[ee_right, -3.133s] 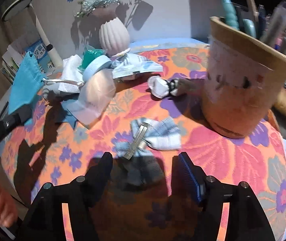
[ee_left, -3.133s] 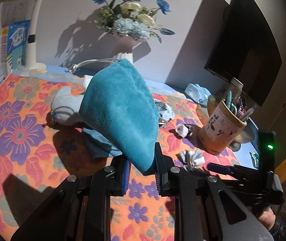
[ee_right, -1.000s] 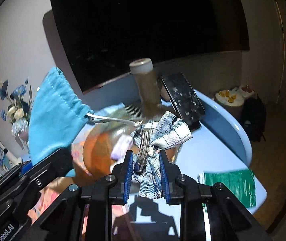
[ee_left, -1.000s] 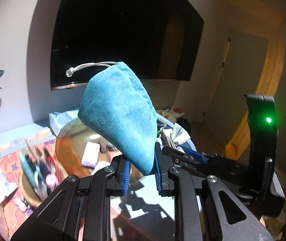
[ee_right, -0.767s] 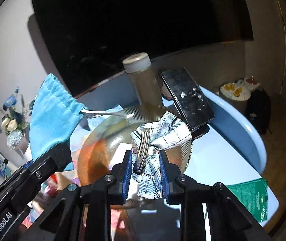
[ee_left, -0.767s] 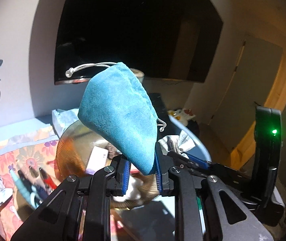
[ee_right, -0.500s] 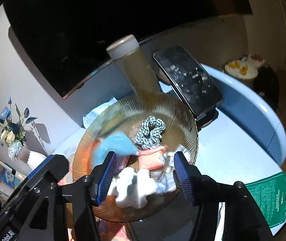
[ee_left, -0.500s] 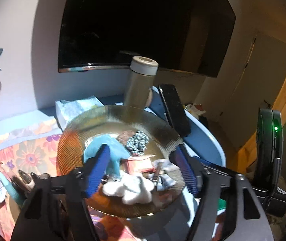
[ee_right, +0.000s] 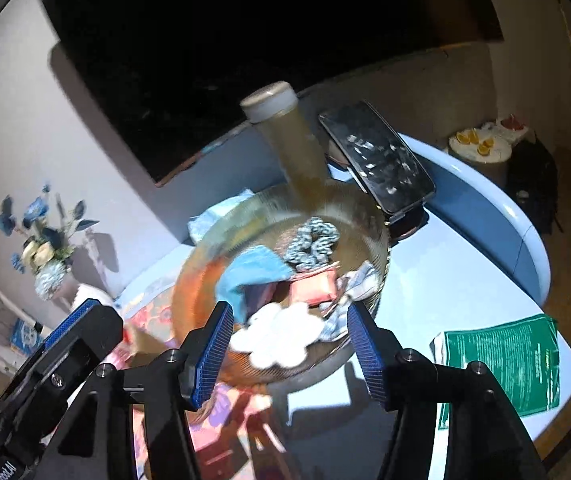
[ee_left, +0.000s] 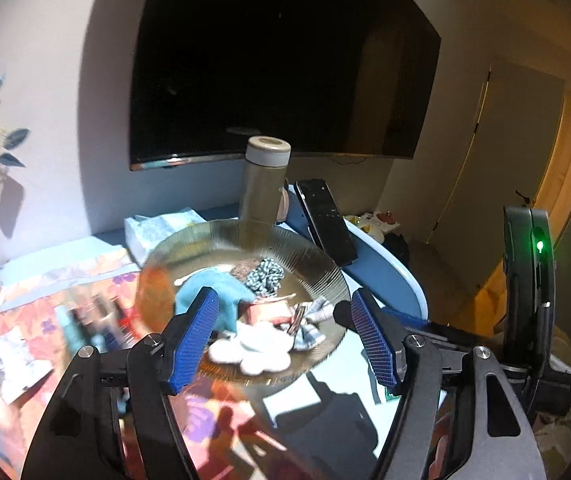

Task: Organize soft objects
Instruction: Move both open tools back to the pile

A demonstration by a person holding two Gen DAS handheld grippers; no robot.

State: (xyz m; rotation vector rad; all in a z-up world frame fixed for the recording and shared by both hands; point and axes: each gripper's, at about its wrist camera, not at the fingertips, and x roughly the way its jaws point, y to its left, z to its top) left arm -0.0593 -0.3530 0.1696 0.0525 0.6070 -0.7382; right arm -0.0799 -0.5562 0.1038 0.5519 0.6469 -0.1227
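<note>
Both soft things have left the grippers since a second ago: the blue drawstring pouch (ee_left: pixel 221 292) and the plaid bow hair clip (ee_left: pixel 305 320) now lie in the ribbed amber glass dish (ee_left: pixel 213 236), where before each was pinched between a pair of pads. The left gripper (ee_left: pixel 285 336) stands with its jaws well apart and nothing between them, hovering over the near rim of the dish. The right gripper (ee_right: pixel 289 348) is likewise spread and empty, just above the same rim.

In the dish, the pouch (ee_right: pixel 257 276) lies crumpled at the left side, its long axis running roughly from the near left toward the far right. The bow clip (ee_right: pixel 349 300) rests at the right side, partly hidden; its metal clip points up and away from the camera in the left wrist view. Between them sit a white fluffy flower-shaped piece (ee_right: pixel 281 336) at the near edge, a pink packet (ee_right: pixel 313 288) and a blue-and-white striped scrunchie (ee_right: pixel 313 244) farther back.

Behind the dish stands a tall bottle (ee_left: pixel 263 184) with a pale cap, and beside it a dark phone (ee_left: pixel 325 220) leans on a stand. A green printed sheet (ee_right: pixel 505 364) lies on the pale blue table (ee_right: pixel 465 280) at right.
</note>
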